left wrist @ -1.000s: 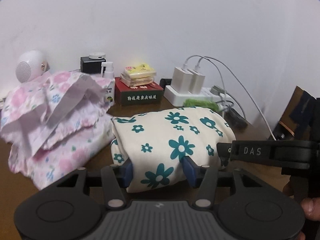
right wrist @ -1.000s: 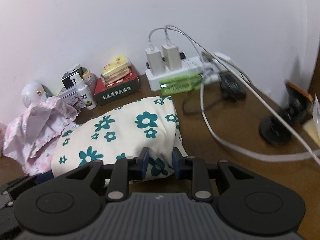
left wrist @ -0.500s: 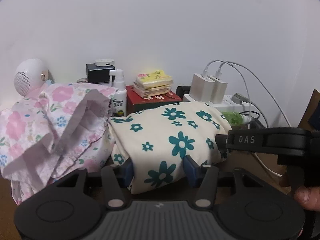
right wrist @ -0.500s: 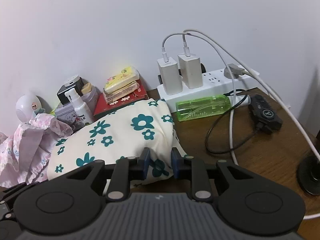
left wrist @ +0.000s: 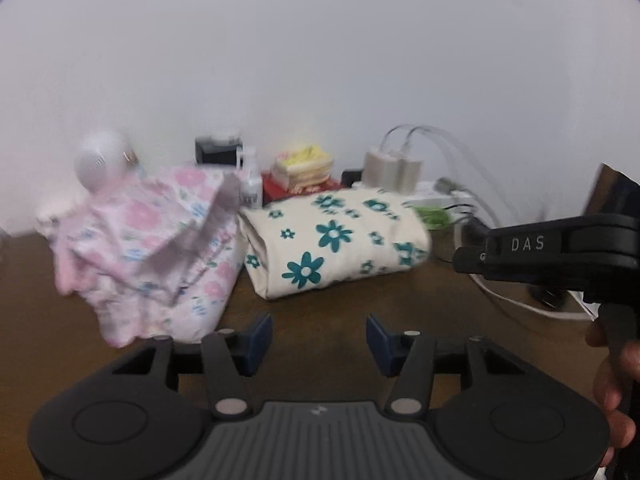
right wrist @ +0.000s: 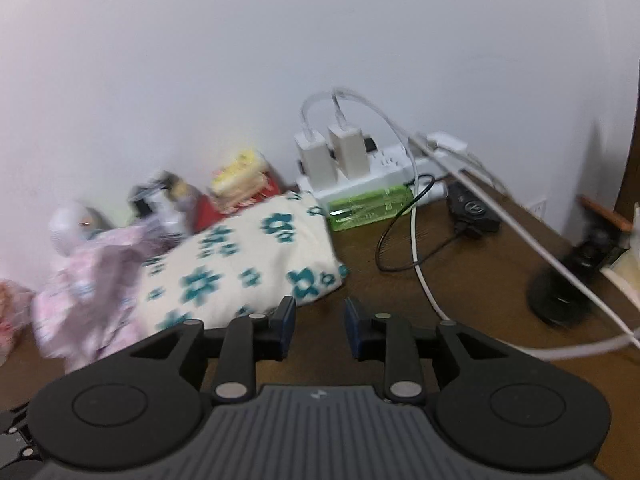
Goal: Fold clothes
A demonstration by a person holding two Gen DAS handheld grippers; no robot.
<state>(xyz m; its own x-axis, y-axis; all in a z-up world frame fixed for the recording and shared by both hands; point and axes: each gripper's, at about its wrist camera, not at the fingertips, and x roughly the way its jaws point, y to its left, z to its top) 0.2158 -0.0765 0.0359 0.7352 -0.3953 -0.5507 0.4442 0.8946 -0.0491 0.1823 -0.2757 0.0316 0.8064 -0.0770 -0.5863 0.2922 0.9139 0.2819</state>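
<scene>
The folded cream cloth with teal flowers (left wrist: 336, 242) lies on the brown surface (left wrist: 328, 316) beside a rumpled pink floral garment (left wrist: 156, 248), just ahead of both grippers and touched by neither. The left gripper (left wrist: 319, 338) has its jaws spread wide over bare wood, and the right gripper (right wrist: 320, 326) has its jaws narrowly apart with nothing between them. The only readable writing is "DAS" on the right gripper's black body in the left wrist view; labels on the boxes by the wall are too blurred.

A folded garment (left wrist: 336, 240) is laid on the table (left wrist: 320, 312), with a crumpled garment (left wrist: 160, 248) just beside it on the left. Behind them, boxes (left wrist: 302, 170) and a power strip (right wrist: 360, 176) are set against the wall.
</scene>
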